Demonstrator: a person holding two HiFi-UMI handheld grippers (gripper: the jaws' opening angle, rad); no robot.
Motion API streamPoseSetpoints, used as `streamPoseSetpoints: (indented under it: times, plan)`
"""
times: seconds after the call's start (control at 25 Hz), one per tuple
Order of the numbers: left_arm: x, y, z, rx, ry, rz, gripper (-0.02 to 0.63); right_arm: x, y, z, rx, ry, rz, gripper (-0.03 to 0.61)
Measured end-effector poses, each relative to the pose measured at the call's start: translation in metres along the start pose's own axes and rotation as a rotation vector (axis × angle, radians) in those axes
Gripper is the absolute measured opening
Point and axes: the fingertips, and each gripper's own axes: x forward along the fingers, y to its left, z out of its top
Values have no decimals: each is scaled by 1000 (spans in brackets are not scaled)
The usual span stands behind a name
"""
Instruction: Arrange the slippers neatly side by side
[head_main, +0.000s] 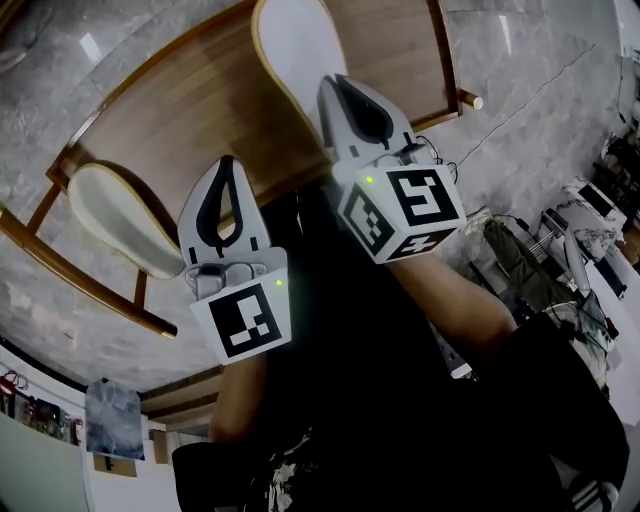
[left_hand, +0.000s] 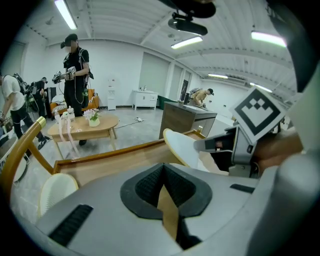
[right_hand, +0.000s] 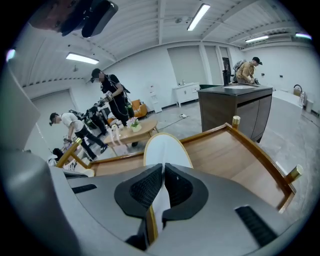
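Two white slippers with tan rims lie on a wooden rack (head_main: 190, 100). My right gripper (head_main: 342, 88) is shut on the near edge of one slipper (head_main: 295, 45), which stretches away from the jaws over the rack. In the right gripper view that slipper (right_hand: 167, 145) runs straight into the right gripper (right_hand: 161, 172). The other slipper (head_main: 120, 215) lies at the rack's left end. My left gripper (head_main: 227, 170) hovers to the right of it, shut on nothing. In the left gripper view the left gripper (left_hand: 164, 172) is pressed together over bare wood, with the left slipper (left_hand: 55, 192) low at the left.
The rack has raised wooden rails with brass knobs (right_hand: 235, 120) and stands on a grey marble floor (head_main: 540, 90). Beyond it are a low wooden table (left_hand: 90, 127), a dark counter (right_hand: 235, 102) and several people (left_hand: 75, 65). Cluttered gear lies at the right (head_main: 590, 220).
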Motion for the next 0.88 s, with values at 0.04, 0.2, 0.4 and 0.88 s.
streamPoseSetpoints:
  times: [0.04,0.2,0.4,0.88]
  plan:
    - [-1,0,-2,-5,7,-2,2,2,-1,-3,0,4,-5,11]
    - [-3,5,-7,-14,20,14,3,13,-3,-9,12,17,-9,11]
    - [-4,6,-11,-15,22,19,2,20,-2,-13,20,23,-8,11]
    - [-8,11,-19,-8,31,32,2,32,3,-39,28,65,-8,11]
